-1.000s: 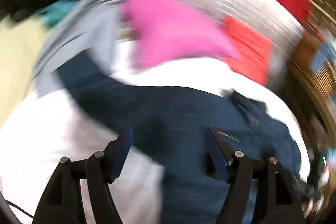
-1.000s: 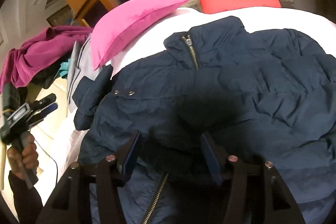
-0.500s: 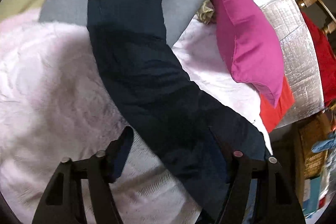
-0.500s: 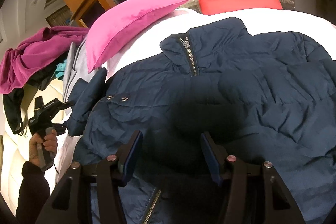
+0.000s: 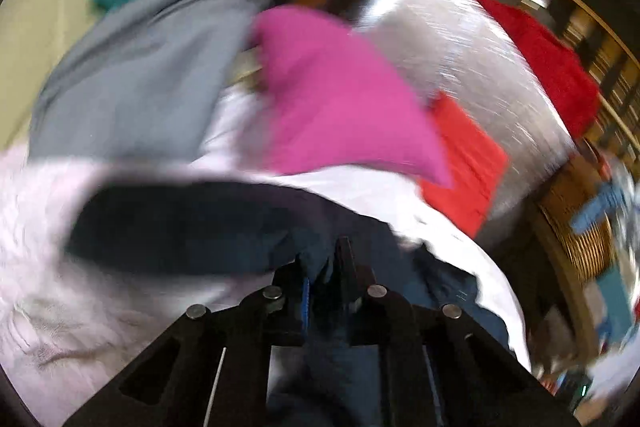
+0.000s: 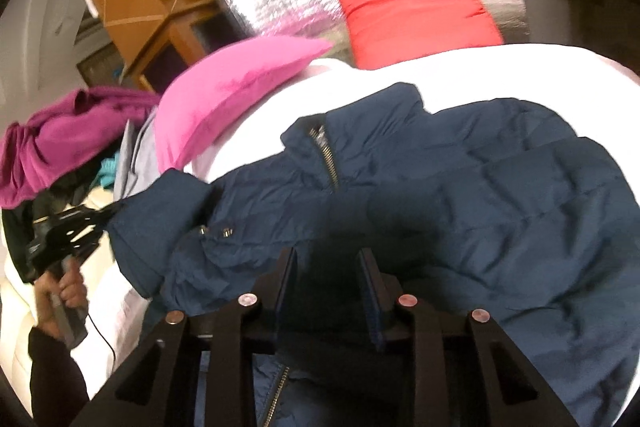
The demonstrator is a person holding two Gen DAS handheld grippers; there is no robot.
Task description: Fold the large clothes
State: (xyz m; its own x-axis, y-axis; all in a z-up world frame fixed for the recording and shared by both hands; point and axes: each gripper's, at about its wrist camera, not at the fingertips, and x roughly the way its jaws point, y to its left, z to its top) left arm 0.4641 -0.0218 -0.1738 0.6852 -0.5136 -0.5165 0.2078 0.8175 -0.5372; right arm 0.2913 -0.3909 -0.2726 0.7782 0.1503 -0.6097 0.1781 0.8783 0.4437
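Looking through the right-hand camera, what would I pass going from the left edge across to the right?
Hand gripping the left gripper → magenta clothes pile → pink pillow → navy jacket's zipper collar → red cushion.

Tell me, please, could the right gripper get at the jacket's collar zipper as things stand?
Probably yes: the zipper lies exposed ahead of the right gripper, nothing covering it, though its closing fingers have jacket fabric between them.

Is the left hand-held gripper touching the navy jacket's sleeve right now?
Touching. In the left wrist view the left hand-held gripper is closing with navy sleeve fabric pinched between its fingers; the right wrist view shows it at the sleeve's end.
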